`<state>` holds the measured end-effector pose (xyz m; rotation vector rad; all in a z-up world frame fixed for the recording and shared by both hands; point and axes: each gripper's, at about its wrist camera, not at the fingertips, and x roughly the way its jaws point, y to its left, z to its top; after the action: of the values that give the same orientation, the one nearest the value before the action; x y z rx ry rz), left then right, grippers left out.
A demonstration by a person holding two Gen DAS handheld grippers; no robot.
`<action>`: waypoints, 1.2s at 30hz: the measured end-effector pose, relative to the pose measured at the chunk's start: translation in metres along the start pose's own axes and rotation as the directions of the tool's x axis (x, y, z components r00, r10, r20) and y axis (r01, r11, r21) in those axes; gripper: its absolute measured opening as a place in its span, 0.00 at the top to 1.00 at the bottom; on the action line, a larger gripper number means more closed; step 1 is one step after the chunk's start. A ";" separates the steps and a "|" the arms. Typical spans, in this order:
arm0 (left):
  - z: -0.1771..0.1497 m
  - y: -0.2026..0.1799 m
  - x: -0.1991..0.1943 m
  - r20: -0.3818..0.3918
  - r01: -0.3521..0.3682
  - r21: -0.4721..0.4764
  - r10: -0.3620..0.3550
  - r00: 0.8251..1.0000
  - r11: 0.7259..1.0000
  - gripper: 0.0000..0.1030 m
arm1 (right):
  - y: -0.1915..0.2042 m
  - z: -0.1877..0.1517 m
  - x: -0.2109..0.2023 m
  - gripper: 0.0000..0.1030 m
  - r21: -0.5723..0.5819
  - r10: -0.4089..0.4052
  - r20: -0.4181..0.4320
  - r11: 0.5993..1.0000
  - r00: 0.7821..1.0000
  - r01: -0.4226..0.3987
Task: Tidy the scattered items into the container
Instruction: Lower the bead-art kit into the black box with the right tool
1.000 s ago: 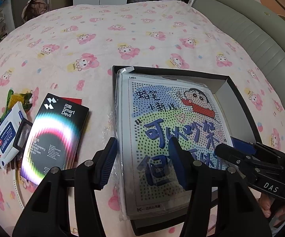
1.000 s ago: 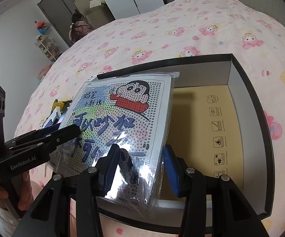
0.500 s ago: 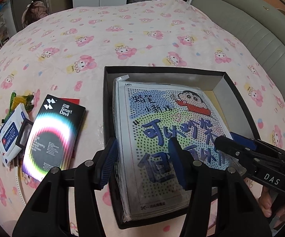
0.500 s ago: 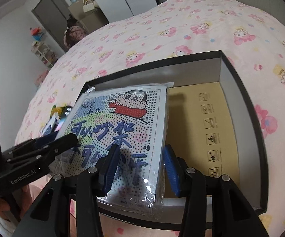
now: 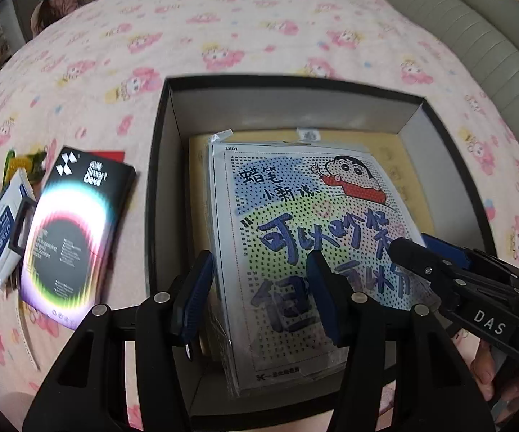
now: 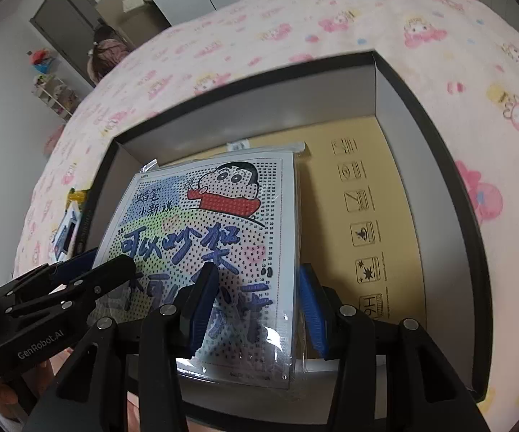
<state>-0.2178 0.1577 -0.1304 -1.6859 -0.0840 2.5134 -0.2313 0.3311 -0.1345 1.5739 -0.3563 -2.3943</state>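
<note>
A flat plastic-wrapped cartoon picture pack (image 5: 295, 223) hangs tilted inside the open black box (image 5: 166, 165) on the bed, over its tan floor. My left gripper (image 5: 259, 295) is shut on the pack's near left edge, one finger on top and one beneath. In the right wrist view the same pack (image 6: 216, 223) fills the left half of the box (image 6: 421, 144). My right gripper (image 6: 256, 306) is shut on its near right edge. Each gripper shows in the other's view: the right gripper (image 5: 414, 252) and the left gripper (image 6: 90, 270).
Left of the box lie a black Smart Devil carton (image 5: 72, 230), a white wipes packet (image 5: 4, 230) and a green-yellow wrapper (image 5: 25, 165) on the pink printed bedcover. A grey padded headboard (image 5: 475, 36) runs along the right. A person (image 5: 54, 3) sits beyond the bed.
The pack has gone from resting across the box's rim down into the box, with both grippers sinking and tipping down with it. The items on the left have not moved.
</note>
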 end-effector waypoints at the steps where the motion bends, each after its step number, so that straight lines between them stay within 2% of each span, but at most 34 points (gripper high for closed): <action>1: -0.001 -0.003 0.002 0.005 -0.018 0.011 0.018 1.000 1.000 0.48 | 0.000 0.000 0.002 0.59 -0.002 -0.002 -0.006 1.000 1.000 0.002; 6: -0.002 -0.017 0.012 -0.001 -0.082 0.053 0.082 0.997 0.995 0.48 | 0.000 -0.002 0.011 0.58 -0.003 -0.041 -0.032 0.999 0.999 0.041; 12: -0.005 -0.023 0.016 -0.009 -0.106 0.093 0.107 0.994 0.990 0.48 | -0.008 -0.004 0.007 0.58 0.033 -0.034 -0.022 0.999 0.999 0.035; 16: -0.007 -0.019 0.009 0.001 -0.056 0.083 0.056 0.998 0.995 0.48 | -0.011 -0.004 -0.002 0.58 0.046 -0.058 0.021 0.997 0.998 0.057; 19: -0.007 -0.017 0.003 0.016 -0.024 0.079 0.023 1.000 0.997 0.49 | -0.018 -0.003 -0.004 0.58 0.077 -0.089 0.024 0.993 0.996 0.087; 24: -0.006 -0.018 0.000 0.039 -0.014 0.076 0.011 0.999 0.997 0.49 | -0.021 -0.002 0.009 0.53 0.090 -0.103 -0.062 0.990 0.993 0.109; 31: -0.009 -0.021 -0.005 0.041 -0.008 0.117 0.003 0.999 0.993 0.49 | -0.017 0.001 0.016 0.53 0.108 -0.053 -0.111 0.992 0.992 0.065; 33: -0.009 -0.021 -0.007 0.042 -0.011 0.129 0.005 0.999 0.992 0.49 | -0.013 0.001 0.017 0.49 0.090 -0.051 -0.121 0.994 0.991 0.062; 36: -0.009 -0.020 -0.009 0.043 -0.015 0.141 0.009 0.999 0.990 0.49 | -0.009 0.002 0.018 0.48 0.082 -0.040 -0.124 0.995 0.991 0.050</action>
<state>-0.2049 0.1762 -0.1235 -1.5840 0.0982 2.4992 -0.2404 0.3340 -0.1521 1.7751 -0.4075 -2.3293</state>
